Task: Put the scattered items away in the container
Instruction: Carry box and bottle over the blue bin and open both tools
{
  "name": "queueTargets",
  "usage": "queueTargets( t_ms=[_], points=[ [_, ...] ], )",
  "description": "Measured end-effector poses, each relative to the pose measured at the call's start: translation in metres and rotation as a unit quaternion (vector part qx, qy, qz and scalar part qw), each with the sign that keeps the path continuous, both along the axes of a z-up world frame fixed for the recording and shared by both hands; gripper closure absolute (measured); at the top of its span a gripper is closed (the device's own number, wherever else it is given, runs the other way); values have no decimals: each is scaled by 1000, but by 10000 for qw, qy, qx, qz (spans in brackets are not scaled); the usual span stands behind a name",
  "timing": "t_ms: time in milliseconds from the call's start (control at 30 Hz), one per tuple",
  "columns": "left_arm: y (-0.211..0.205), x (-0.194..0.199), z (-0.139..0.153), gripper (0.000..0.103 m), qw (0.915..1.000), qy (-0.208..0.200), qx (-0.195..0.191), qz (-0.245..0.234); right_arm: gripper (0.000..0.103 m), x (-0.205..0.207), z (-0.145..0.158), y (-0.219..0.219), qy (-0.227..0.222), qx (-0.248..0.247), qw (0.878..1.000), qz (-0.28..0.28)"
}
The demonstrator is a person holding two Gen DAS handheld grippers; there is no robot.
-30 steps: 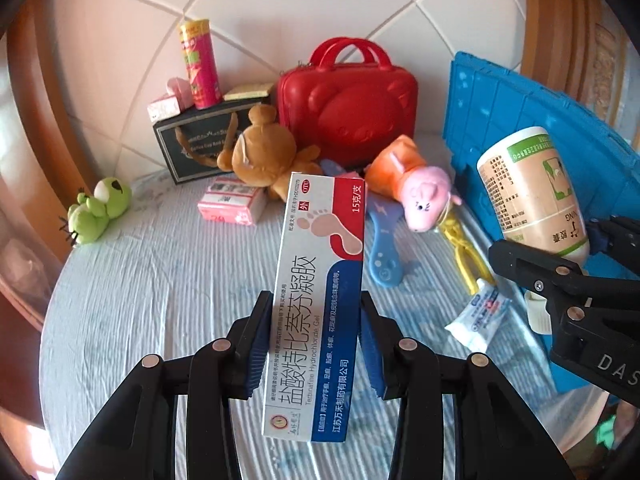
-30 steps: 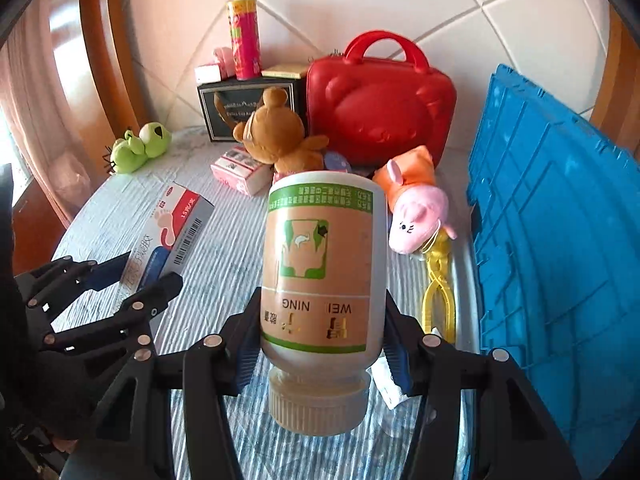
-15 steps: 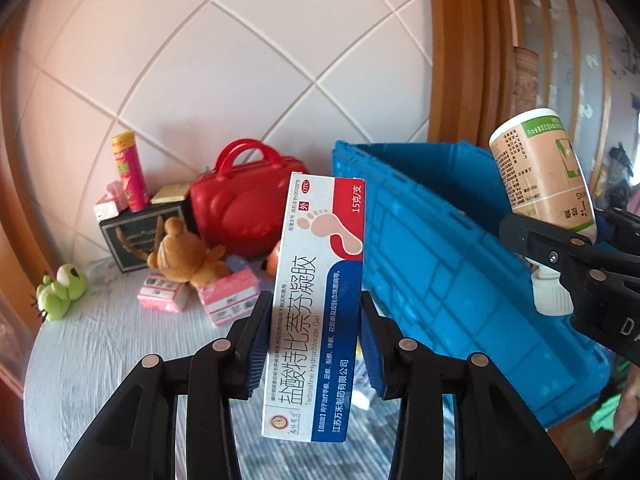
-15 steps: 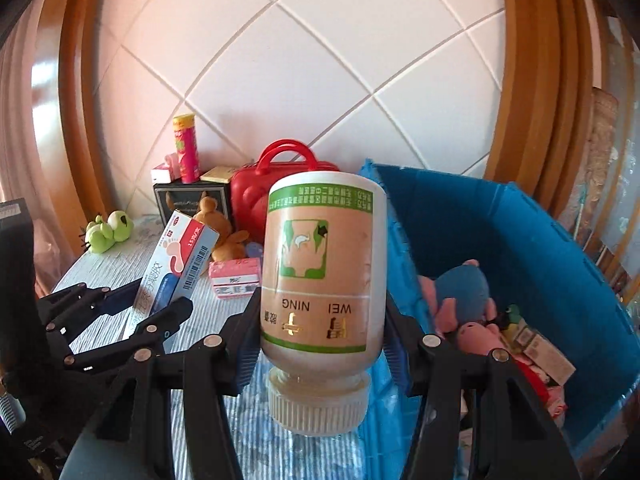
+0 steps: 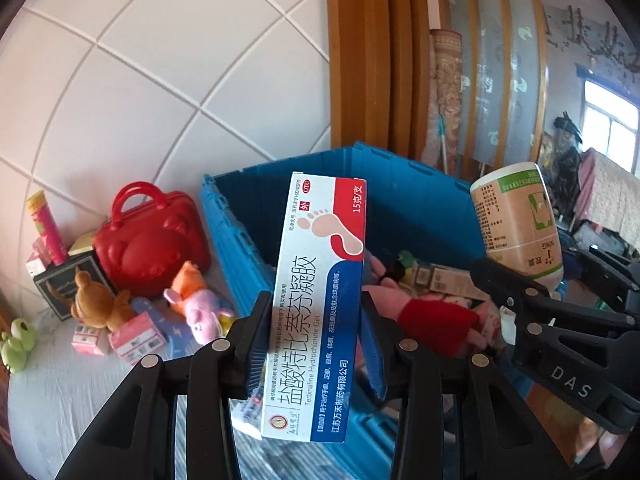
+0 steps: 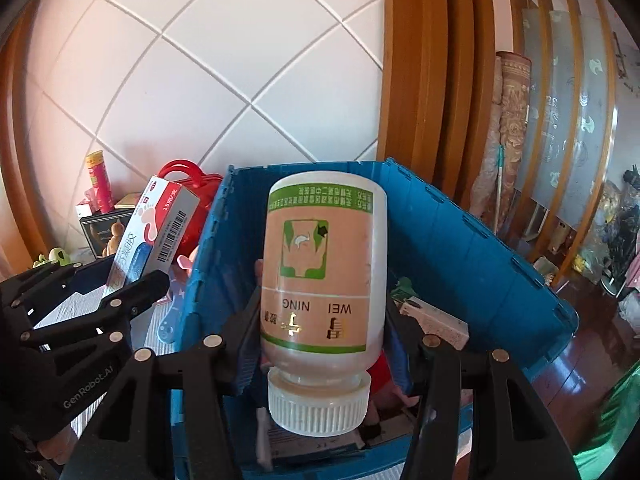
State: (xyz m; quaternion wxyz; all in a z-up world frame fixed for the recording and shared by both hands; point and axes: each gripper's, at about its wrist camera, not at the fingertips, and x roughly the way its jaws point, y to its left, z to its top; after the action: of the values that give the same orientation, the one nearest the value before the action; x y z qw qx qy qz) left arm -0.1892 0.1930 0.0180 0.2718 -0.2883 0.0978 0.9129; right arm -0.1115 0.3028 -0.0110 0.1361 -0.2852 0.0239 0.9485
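Right wrist: bottle [image 6: 324, 276] gripped cap-toward-camera, long axis along right claw [image 6: 320, 344], over crate [image 6: 472, 240].

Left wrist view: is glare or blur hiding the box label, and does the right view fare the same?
Left wrist view: ointment box print sharp, evenly sunlit, window blown out. Right wrist view: bottle label legible, fisheye bends blue crate rim.

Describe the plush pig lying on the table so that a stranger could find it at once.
Start at the blue crate, then go left to the red handbag against the tiled wall. The plush pig lies just before it; unlike the brown bear alongside, it is pink with an orange top.
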Motion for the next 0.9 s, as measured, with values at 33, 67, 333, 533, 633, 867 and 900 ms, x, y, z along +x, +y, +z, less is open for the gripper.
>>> queueTargets(
  t_ms=[33,67,333,533,633,867,900],
  points=[
    [10,0,-2,64,10000,-50,-40,-13,51,2,-3,10,-17,-42,10000,-66],
    [19,-1,-4,65,9999,-105,-72,-35,51,2,-7,18,-44,-77,9999,-106],
    [65,-8,-5,65,9998,29,-211,-37,51,-3,-29,63,-209,-290,9990,-269],
    [70,-15,-3,64,9995,83,-291,-20,51,-16,-34,84,-281,-347,9986,-277],
    [71,-14,-3,43,9994,123,-328,-67,51,-21,-38,85,-300,-392,9985,-225],
    [71,-12,-3,22,9991,189,-363,-94,47,-24,-44,89,-232,-552,9979,-229],
    [70,-13,-4,21,9992,142,-368,-86,36,-22,-43,89,-177,-577,9979,-237]
  ],
)
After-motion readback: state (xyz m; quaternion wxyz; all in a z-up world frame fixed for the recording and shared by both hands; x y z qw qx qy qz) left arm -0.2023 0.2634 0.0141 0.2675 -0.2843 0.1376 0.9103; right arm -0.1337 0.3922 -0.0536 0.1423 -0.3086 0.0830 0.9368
